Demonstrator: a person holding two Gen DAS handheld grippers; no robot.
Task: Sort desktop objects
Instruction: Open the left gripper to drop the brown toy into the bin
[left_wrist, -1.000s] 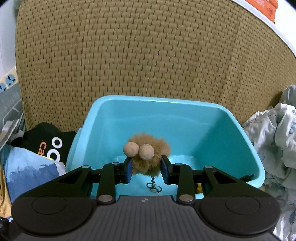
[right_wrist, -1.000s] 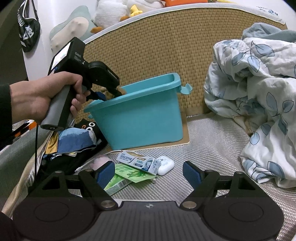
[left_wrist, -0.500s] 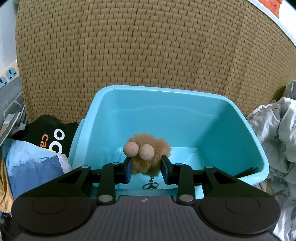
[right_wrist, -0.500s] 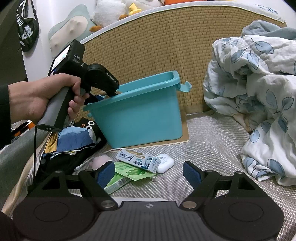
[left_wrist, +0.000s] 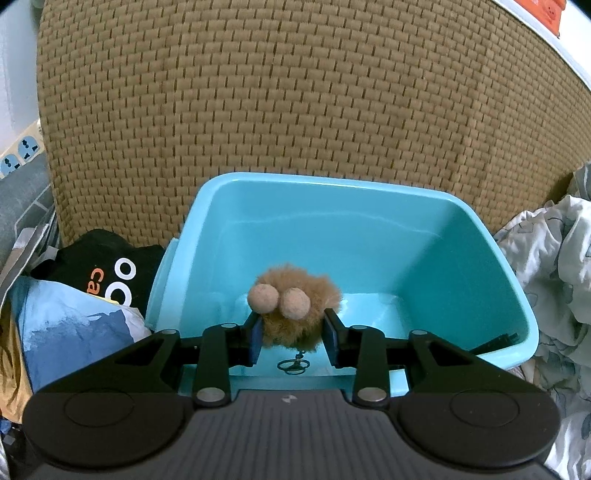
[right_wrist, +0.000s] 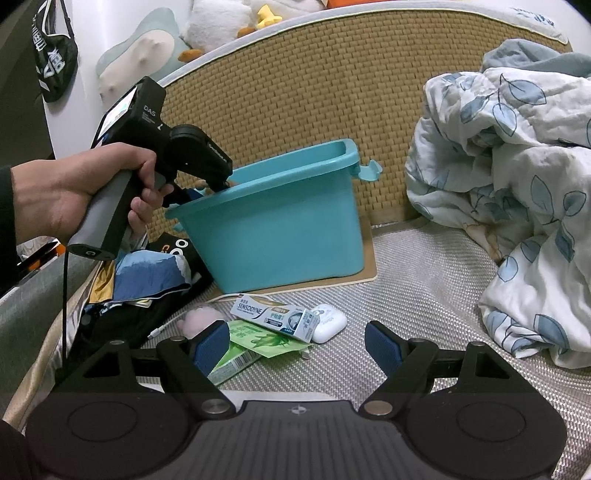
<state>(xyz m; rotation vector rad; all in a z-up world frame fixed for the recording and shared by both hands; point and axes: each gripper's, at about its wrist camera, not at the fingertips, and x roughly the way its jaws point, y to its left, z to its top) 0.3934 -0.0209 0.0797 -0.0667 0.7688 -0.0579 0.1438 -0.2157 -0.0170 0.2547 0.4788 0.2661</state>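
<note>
plush keychain (left_wrist: 295, 317): brown, fuzzy, two tan balls on top, metal ring dangling below; centre frame, over bin's near edge | bin (left_wrist: 369, 236): turquoise plastic, upright, open | toothpaste box (right_wrist: 275, 317): flat, lower centre

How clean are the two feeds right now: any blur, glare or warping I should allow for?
Left wrist view: sharp on the brown plush keychain in the left gripper, woven headboard bowed by fisheye. Right wrist view: evenly lit, no glare, teal bin crisp, corners vignetted black.
</note>
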